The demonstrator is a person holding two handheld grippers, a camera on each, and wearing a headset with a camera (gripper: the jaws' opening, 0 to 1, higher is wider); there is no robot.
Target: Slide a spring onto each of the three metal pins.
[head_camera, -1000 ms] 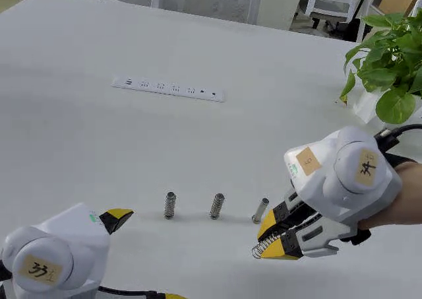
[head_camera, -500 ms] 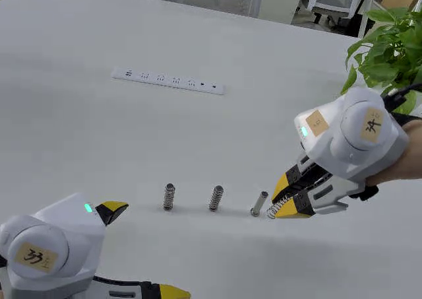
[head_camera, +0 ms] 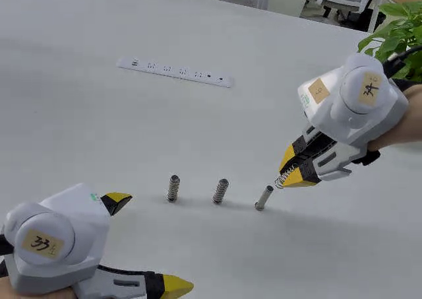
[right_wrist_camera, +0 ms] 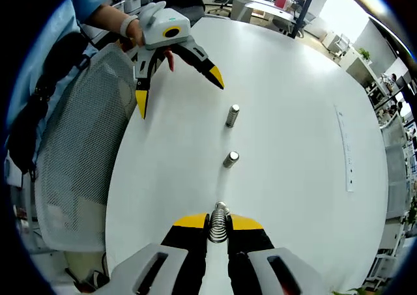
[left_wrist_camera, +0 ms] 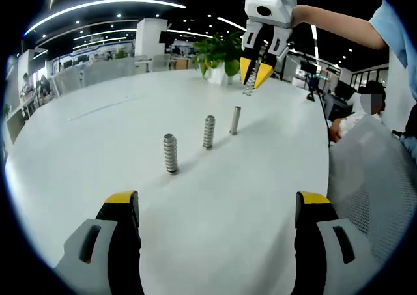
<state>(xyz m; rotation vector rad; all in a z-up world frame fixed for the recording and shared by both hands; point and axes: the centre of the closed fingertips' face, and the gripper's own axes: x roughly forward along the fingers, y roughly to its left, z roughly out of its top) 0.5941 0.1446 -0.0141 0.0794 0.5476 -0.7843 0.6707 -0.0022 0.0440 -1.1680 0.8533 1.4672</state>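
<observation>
Three metal pins stand in a row on the white table (head_camera: 99,127). The left pin (head_camera: 173,188) (left_wrist_camera: 170,153) and the middle pin (head_camera: 220,191) (left_wrist_camera: 208,131) each carry a spring. The right pin (head_camera: 264,198) (left_wrist_camera: 235,120) is bare. My right gripper (head_camera: 288,174) (left_wrist_camera: 254,77) hovers just above and to the right of the bare pin, shut on a spring (head_camera: 283,177) (right_wrist_camera: 219,221) that sticks out past its tips. My left gripper (head_camera: 148,243) (left_wrist_camera: 217,204) (right_wrist_camera: 179,93) stands open near the table's front edge, left of the row, with nothing between its fingers.
A white power strip (head_camera: 175,72) (right_wrist_camera: 345,148) lies further back on the table. A green potted plant (head_camera: 395,35) (left_wrist_camera: 218,51) stands at the far right. A mesh chair (right_wrist_camera: 78,145) stands at the table's near side.
My right gripper has lifted the spring from low on the table beside the bare pin to just above and right of its top. The left gripper has stayed open in place.
</observation>
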